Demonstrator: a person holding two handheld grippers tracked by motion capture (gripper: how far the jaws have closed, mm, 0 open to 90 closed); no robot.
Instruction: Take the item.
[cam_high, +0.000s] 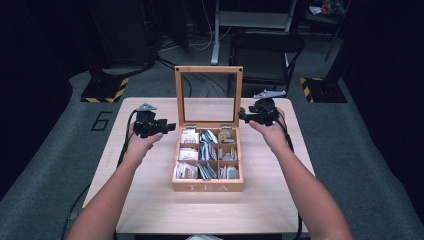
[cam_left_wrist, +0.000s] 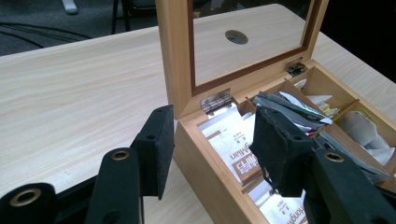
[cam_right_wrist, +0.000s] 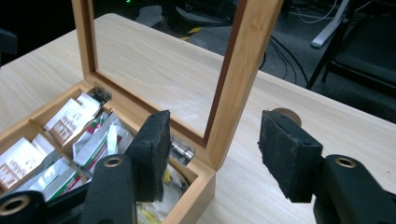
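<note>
Wooden tea box (cam_high: 207, 186) sits mid-table (cam_high: 150, 200), its glass-paned lid (cam_high: 208, 96) standing upright and its compartments packed with tea bags (cam_high: 189, 136). Left gripper (cam_high: 167, 126) straddles the box's rear left corner, jaws apart and pressing nothing. Right gripper (cam_high: 243, 116) brackets the lid's right post, jaws released, gripping nothing. A black chair (cam_high: 265, 52) stands beyond.

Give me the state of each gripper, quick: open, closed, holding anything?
Left gripper: open, holding nothing; its jaws straddle the tea box wall near the hinge.
Right gripper: open, holding nothing; its jaws straddle the upright lid frame.
</note>
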